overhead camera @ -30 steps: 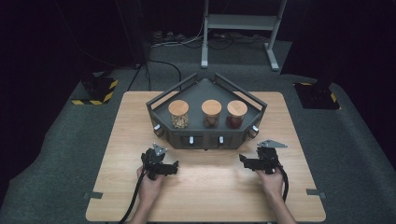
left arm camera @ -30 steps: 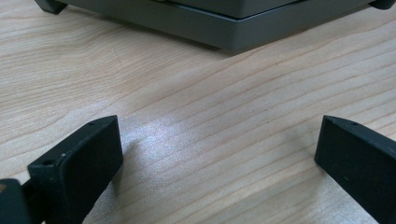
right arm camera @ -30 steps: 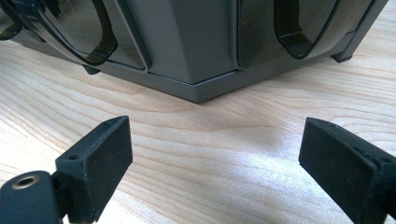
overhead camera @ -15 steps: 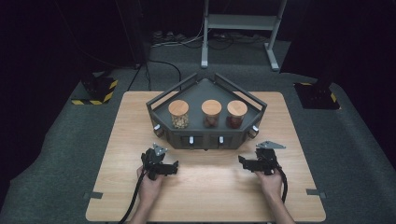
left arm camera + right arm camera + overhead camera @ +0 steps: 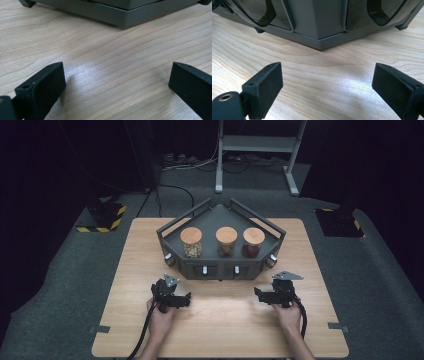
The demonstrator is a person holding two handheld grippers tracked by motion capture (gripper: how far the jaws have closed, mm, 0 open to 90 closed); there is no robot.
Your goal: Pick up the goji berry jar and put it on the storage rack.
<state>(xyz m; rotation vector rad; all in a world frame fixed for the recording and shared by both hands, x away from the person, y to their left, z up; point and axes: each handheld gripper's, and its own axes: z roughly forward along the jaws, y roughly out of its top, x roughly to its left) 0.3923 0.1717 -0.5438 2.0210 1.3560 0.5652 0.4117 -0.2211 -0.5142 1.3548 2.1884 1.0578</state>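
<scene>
A dark grey angular rack [image 5: 220,266] stands at the middle back of the wooden table [image 5: 220,330]. It holds three glass jars with wooden lids: the left jar [image 5: 191,241] has pale contents, the middle jar [image 5: 226,241] brown, the right jar [image 5: 253,242] reddish. My left gripper [image 5: 172,292] rests on the table in front of the rack's left end. Its jaws are open over bare wood [image 5: 117,72], and the rack's base [image 5: 120,15] lies ahead. My right gripper [image 5: 275,292] sits before the rack's right end, open and holding nothing [image 5: 327,72], facing a rack corner [image 5: 322,25].
A cable [image 5: 142,335] trails from the left gripper off the front edge, and another [image 5: 302,312] loops beside the right hand. Grey tape tabs [image 5: 99,329] mark the table's front corners. On the dark floor behind are a white stand [image 5: 257,142] and yellow-black striped blocks [image 5: 102,217].
</scene>
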